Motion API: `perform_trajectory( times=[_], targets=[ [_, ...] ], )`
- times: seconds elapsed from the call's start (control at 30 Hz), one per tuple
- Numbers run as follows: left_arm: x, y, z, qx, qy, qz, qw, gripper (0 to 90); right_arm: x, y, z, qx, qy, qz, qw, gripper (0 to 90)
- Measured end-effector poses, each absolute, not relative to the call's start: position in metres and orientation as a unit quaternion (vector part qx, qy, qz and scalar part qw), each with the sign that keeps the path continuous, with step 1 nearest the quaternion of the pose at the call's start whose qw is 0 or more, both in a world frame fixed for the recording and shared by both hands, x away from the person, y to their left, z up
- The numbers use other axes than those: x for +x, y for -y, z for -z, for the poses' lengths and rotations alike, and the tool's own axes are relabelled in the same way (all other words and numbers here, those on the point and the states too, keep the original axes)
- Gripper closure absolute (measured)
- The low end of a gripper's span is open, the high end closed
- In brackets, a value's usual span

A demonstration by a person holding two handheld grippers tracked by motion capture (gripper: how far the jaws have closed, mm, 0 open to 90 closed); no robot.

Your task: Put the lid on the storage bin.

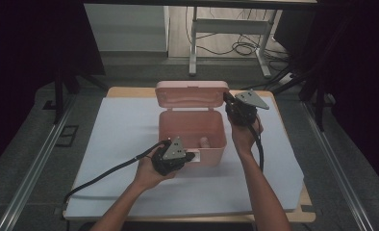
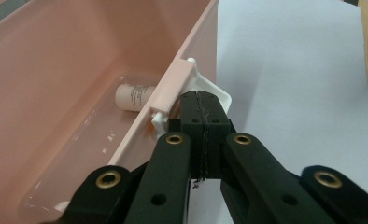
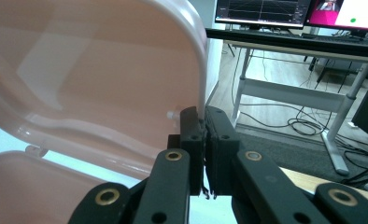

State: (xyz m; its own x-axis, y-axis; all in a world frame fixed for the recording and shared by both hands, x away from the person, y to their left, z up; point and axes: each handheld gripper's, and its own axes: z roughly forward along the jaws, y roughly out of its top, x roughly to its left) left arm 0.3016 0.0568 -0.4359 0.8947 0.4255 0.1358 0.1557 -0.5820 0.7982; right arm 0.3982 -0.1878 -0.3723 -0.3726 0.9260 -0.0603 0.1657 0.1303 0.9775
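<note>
A: Where does the pink box (image 1: 192, 130) stand, and what is in it?

B: It stands on the white mat (image 1: 120, 144), toward the far edge and about midway between the left and right edges. The lid (image 1: 192, 94) is raised nearly upright on its rear hinge. Inside, near the front wall, lies a small pale bottle (image 2: 134, 96) on its side.

A: What is each hand doing?

B: The left gripper (image 2: 201, 105) sits at the box's front wall with its jaws pressed together, tips against the white latch (image 2: 205, 86); whether a thin part of that latch is pinched between the pads cannot be told. The right gripper (image 3: 204, 119) is at the lid's right-hand edge, its jaws clamped on the thin rim, which runs down between the pads.

A: How far along does the work look?

B: Judging from the layout, the box is open and the bottle already lies inside, so the loading seems finished. What appears left is swinging the lid down and fastening the latch at the front. It could equally be the lid just raised, with the bottle yet to come out; the pictures alone do not decide.

A: Anything else nearby?

B: A wooden table (image 1: 115, 91) carries the mat; desks (image 3: 285, 88) and cables stand beyond it.
</note>
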Motion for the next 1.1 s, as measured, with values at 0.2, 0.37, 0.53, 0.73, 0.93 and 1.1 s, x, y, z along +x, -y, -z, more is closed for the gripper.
perform_trajectory(
  times=[0.2,0.37,0.53,0.73,0.93,1.1],
  targets=[
    [0.302,-0.057,0.436,0.876,-0.166,-0.158,0.425,90.0,0.394,0.193,0.372,0.413,-0.662,-0.519,0.350,84.2],
    [0.302,-0.057,0.436,0.875,-0.167,-0.157,0.425,90.0,0.391,0.201,0.369,0.412,-0.673,-0.527,0.316,81.6],
    [0.302,-0.057,0.436,0.876,-0.167,-0.158,0.425,90.0,0.387,0.205,0.366,0.405,-0.681,-0.533,0.296,79.1],
    [0.302,-0.057,0.435,0.876,-0.167,-0.158,0.424,90.0,0.384,0.209,0.365,0.400,-0.694,-0.532,0.275,76.9],
    [0.302,-0.057,0.435,0.876,-0.167,-0.157,0.423,90.0,0.381,0.213,0.364,0.392,-0.714,-0.523,0.249,72.7],
    [0.302,-0.057,0.435,0.877,-0.167,-0.157,0.423,90.0,0.379,0.217,0.364,0.386,-0.731,-0.518,0.220,68.6]
  ],
)
